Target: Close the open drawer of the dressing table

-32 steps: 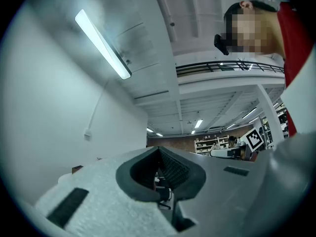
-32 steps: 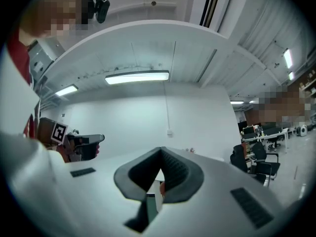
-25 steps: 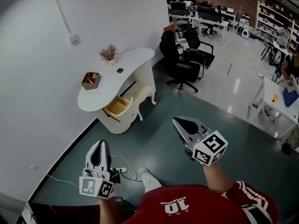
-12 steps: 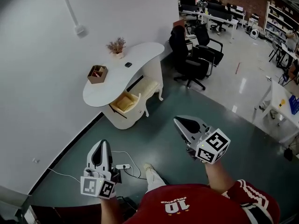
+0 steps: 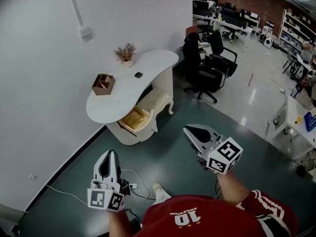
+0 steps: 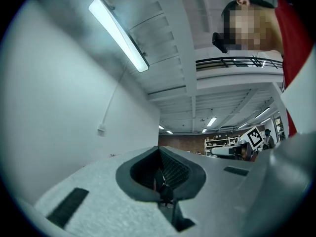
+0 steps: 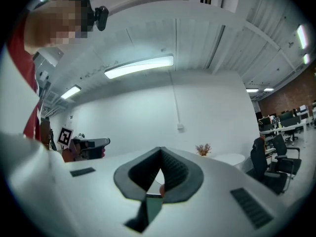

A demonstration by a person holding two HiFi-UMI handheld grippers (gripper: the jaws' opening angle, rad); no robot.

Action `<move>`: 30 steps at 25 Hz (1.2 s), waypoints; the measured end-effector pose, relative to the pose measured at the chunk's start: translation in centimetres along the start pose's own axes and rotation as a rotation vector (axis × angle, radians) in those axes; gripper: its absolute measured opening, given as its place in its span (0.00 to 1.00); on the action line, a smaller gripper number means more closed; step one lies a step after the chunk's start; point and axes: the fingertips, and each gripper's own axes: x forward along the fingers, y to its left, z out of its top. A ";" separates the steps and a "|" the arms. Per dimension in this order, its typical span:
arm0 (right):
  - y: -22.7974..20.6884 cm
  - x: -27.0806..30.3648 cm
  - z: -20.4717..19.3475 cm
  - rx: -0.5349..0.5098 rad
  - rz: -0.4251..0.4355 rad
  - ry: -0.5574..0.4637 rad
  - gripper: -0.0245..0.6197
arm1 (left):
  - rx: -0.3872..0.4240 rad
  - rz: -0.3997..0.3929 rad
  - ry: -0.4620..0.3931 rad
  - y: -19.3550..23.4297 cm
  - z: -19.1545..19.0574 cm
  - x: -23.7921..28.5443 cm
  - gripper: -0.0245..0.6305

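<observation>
Head view: our left gripper (image 5: 109, 157) and right gripper (image 5: 191, 131) are clenched empty, drawer (image 5: 138, 118) open well ahead of the jaws, we haven't begun closing.

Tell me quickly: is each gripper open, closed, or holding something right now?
Left gripper: closed, holding nothing.
Right gripper: closed, holding nothing.

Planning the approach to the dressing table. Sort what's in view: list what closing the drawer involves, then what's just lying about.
For the job: dressing table, open drawer, left gripper, right gripper.
Lying about: wooden box, dried flowers, office chairs, power strip.
</observation>
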 end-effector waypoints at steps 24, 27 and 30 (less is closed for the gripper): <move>-1.8 21.0 -0.4 -0.099 0.067 0.038 0.21 | -0.015 -0.097 0.025 16.6 -1.6 12.0 0.04; -1.2 22.4 -1.3 -0.123 0.098 0.061 0.35 | -0.026 -0.107 0.030 17.3 -2.1 12.3 0.04; -1.4 23.6 -2.2 -0.122 0.084 0.092 0.44 | -0.042 -0.117 0.040 17.8 -2.7 12.4 0.04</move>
